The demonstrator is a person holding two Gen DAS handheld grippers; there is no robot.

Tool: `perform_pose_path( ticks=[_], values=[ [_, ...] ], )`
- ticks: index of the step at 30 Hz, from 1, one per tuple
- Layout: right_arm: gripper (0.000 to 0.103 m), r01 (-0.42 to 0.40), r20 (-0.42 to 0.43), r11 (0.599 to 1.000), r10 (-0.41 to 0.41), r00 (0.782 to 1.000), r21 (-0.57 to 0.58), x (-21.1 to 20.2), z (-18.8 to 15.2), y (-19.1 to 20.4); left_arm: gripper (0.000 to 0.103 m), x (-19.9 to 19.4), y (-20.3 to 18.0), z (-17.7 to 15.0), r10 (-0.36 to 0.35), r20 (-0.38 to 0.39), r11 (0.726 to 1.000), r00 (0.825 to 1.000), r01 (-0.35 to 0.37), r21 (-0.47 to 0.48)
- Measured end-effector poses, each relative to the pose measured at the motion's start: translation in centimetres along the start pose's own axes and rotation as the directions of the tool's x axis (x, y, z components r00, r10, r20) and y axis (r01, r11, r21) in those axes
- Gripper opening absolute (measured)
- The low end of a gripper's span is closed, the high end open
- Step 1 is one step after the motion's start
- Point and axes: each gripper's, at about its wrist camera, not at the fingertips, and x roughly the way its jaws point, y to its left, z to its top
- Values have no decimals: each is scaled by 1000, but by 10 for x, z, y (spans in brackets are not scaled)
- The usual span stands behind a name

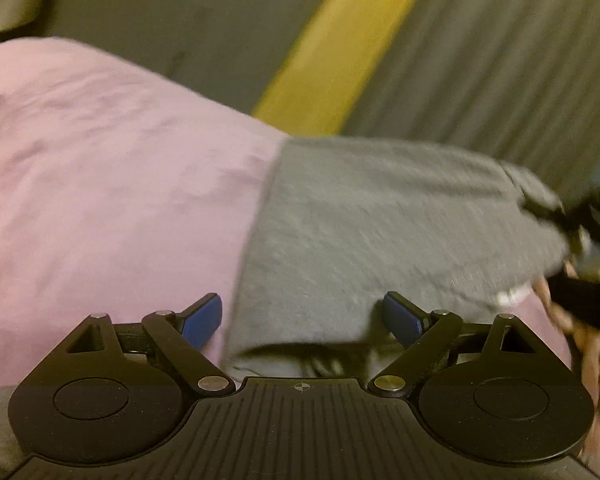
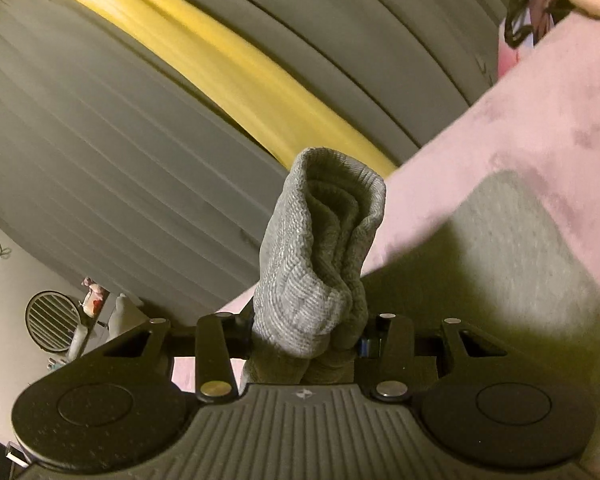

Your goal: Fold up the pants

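Mid-fold: right tool (image 2: 306, 344) clamped on a bunched cuff of the grey pants (image 1: 380, 232), lifted off the pink bedding (image 1: 100, 180). Left tool (image 1: 302, 316) spread wide, straddling the near hem, gripping nothing. Next, probably: pinch that hem, then carry the lifted end across.

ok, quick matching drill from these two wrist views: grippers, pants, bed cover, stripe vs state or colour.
Things:
1. left gripper
2. right gripper
3. blanket
4. stripe

States or colours:
A. yellow
B. shut on a bunched end of the grey pants
C. pink
D. jaws wide open, gripping nothing

Pairs: 1-D, 2-B, 3-C, 4-A
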Motion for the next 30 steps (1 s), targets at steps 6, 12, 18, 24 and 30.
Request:
perform_pose_path(
  ticks=[6, 12, 18, 24, 30],
  values=[
    [43, -14, 23, 1000, 15, 1000, -14, -15, 6, 6, 94, 18, -35, -12, 34, -93, 981, 995, -16, 192],
    [43, -46, 25, 998, 47, 999, -40, -19, 5, 15, 78, 41, -25, -13, 224, -130, 968, 966, -205, 142],
    [43, -24, 27, 1000, 25, 999, -20, -25, 9, 3, 69, 32, -5, -8, 213, -92, 977, 973, -212, 19],
    [43, 29, 10, 1000, -29, 1000, -10, -30, 2, -17, 69, 34, 1, 0, 239, -105, 971, 965, -240, -4],
    [43, 70, -2, 997, -70, 998, -12, -33, -5, -34, 70, 41, 1, 1, 249, -117, 968, 962, -250, 5]
  ],
)
